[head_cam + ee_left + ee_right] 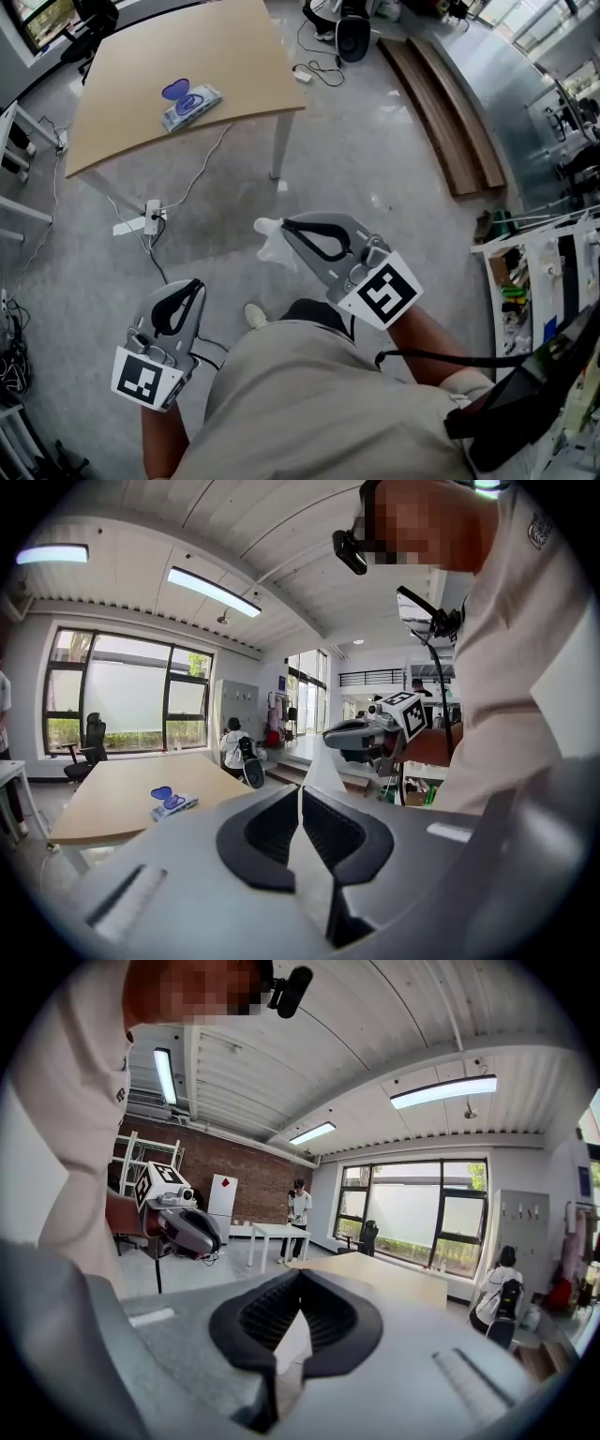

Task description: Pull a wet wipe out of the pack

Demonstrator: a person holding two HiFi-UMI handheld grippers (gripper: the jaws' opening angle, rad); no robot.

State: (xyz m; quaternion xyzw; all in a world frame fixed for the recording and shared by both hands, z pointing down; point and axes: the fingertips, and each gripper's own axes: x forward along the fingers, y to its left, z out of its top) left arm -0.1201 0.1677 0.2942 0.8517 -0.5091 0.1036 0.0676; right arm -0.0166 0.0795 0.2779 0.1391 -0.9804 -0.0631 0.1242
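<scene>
Head view, centre of the frame: the wet wipe (pixel 269 240) hangs white and crumpled off the tip of the right tongs (pixel 285 224). It's out over the grey floor (pixel 394 169) and well apart from the pack, so the pull itself looks done. Right gripper view confirms the hold: the tongs are pinched closed on a corner of the sheet, with a white fold poking up between the ribbed pads (pixel 328 1316). That's a light, limp, damp thing by the look of it. It'll drape and cling, and I'd judge it could tear if yanked, so an edge or corner pinched flat is the place to take it, as it's held here. Down at the lower left of the head view, the left tongs (pixel 196 284) are closed on nothing; the left gripper view shows their tips together with nothing between. Away in the upper left, the pack (pixel 190 103) lies on the pale wooden counter (pixel 234 56), its blue lid (pixel 174 91) flipped open.
</scene>
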